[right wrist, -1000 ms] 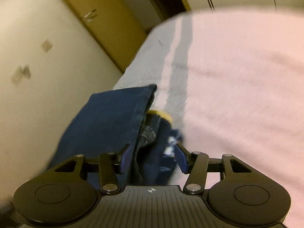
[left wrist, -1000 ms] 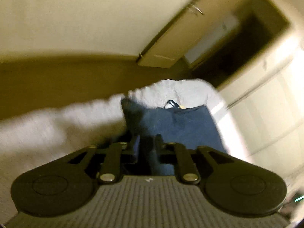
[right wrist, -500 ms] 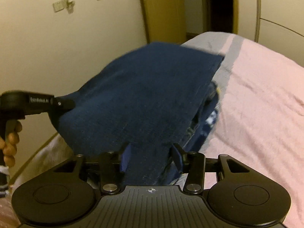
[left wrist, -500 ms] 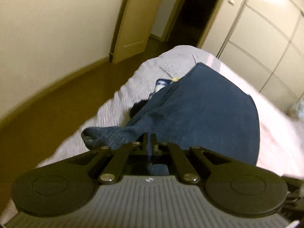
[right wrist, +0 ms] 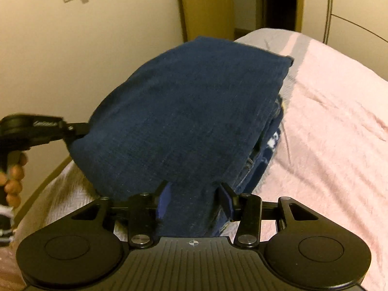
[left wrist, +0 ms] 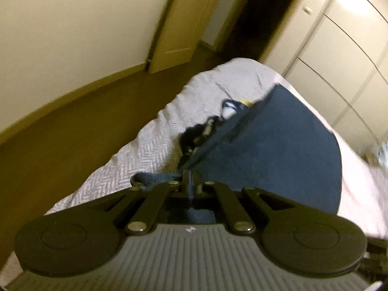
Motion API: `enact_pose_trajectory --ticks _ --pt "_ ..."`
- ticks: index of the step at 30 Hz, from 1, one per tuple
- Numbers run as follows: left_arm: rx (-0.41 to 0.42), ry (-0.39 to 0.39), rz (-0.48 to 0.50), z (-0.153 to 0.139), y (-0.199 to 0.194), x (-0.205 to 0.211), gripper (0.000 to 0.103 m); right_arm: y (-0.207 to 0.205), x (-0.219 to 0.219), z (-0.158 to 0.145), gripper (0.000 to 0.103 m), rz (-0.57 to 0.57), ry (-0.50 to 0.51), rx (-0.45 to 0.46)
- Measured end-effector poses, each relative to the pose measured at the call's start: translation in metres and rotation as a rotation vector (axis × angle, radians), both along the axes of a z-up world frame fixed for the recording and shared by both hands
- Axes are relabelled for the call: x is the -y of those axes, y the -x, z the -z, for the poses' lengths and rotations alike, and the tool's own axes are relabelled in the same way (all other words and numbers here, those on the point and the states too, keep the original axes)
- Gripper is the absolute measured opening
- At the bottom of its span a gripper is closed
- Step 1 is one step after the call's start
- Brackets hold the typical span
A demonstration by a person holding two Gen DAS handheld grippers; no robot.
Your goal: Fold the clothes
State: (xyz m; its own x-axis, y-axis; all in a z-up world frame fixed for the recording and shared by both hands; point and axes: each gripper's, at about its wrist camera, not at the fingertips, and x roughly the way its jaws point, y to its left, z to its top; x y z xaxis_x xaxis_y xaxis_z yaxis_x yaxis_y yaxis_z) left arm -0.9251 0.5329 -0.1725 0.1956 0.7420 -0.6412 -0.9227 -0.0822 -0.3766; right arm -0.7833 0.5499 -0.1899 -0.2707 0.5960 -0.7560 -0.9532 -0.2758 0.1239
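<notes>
The left gripper (left wrist: pixel 190 180) is pinched tight on the near corner of the dark blue denim garment (right wrist: pixel 184 121), jeans by the look of the stitching. The right gripper (right wrist: pixel 194 200) has its jaws apart with a band of the same denim running between them; whether its blue pads truly bite is hard to say. Between the two, the stiff, coarse-woven cloth arches up over its lower layer on the bed, above the grey herringbone blanket (left wrist: pixel 150 143) and beside the soft pink fleece cover (right wrist: pixel 334 145). This looks like mid-fold; next, lay the raised half flat, edges matched.
</notes>
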Motion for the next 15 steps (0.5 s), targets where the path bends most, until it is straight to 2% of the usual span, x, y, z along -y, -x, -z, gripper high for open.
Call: enact_pose_trajectory --ticks 4,6,9,11,13,15 --pt "-0.056 -0.016 -0.015 -0.032 -0.004 -0.012 0.0 -0.021 -0.013 -0.019 0.046 0.079 0.06 -0.053" --pt "-0.076 -0.043 0.036 -0.049 -0.016 -0.023 0.0 -0.035 -0.025 -0.028 0.046 0.147 0.048 -0.095" --pt "-0.109 -0.098 0.165 -0.07 -0.044 -0.043 0.0 -0.046 -0.047 -0.041 0.045 0.196 -0.012 -0.126" --pt "-0.131 -0.115 0.255 -0.072 -0.063 -0.063 0.0 -0.047 -0.064 -0.044 0.034 0.214 -0.044 -0.116" --pt "-0.163 -0.106 0.334 -0.059 -0.078 -0.083 0.0 -0.046 -0.08 -0.04 0.027 0.222 -0.064 -0.106" --pt "-0.202 -0.089 0.389 -0.039 -0.088 -0.099 0.0 -0.044 -0.094 -0.032 0.025 0.228 -0.073 -0.097"
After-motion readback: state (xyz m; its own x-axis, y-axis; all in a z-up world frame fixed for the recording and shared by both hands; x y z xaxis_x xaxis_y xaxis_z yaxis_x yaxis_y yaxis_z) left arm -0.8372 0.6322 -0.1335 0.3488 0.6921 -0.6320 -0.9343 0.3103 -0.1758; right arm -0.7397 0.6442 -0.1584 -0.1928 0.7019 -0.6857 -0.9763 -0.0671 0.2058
